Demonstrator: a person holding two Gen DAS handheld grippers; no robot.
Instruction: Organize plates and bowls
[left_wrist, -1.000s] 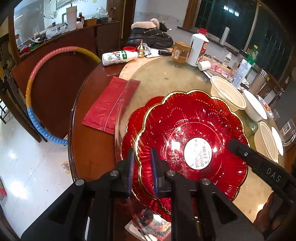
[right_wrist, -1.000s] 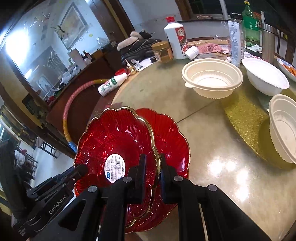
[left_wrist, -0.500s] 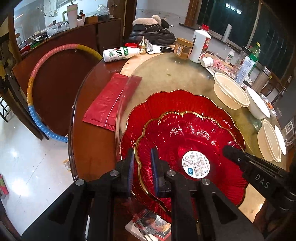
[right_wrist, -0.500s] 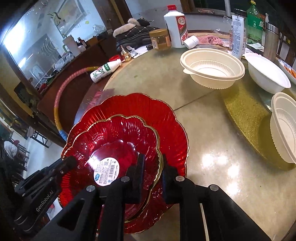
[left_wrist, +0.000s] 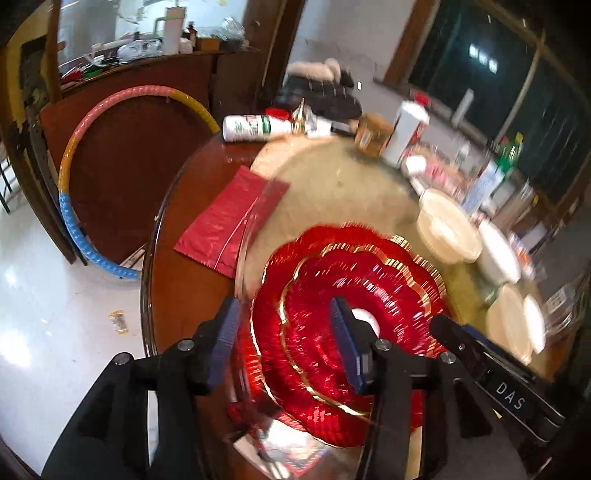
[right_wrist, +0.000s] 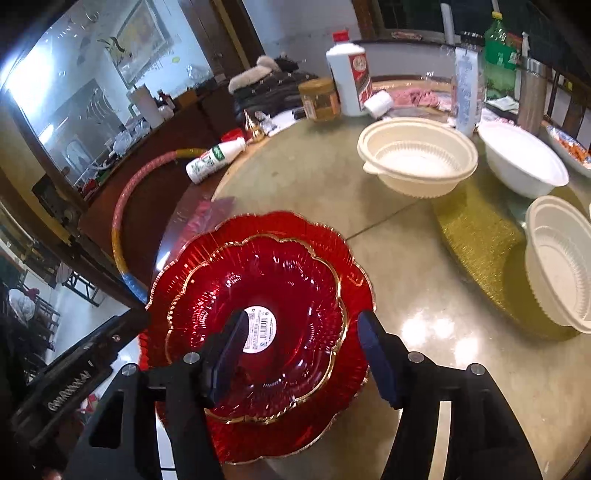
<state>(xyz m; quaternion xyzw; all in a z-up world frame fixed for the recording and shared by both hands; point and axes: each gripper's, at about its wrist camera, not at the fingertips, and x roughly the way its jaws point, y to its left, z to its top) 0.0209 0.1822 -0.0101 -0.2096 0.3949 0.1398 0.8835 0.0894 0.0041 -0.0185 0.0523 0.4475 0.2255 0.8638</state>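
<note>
While both grippers hover jaws apart, the left gripper (left_wrist: 286, 332) and right gripper (right_wrist: 303, 354) angle down over the stacked red plates (right_wrist: 258, 332), touching neither.

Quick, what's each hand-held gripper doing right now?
Left hand-held gripper: open, holding nothing.
Right hand-held gripper: open, straddling the smaller red plate's rim.
</note>
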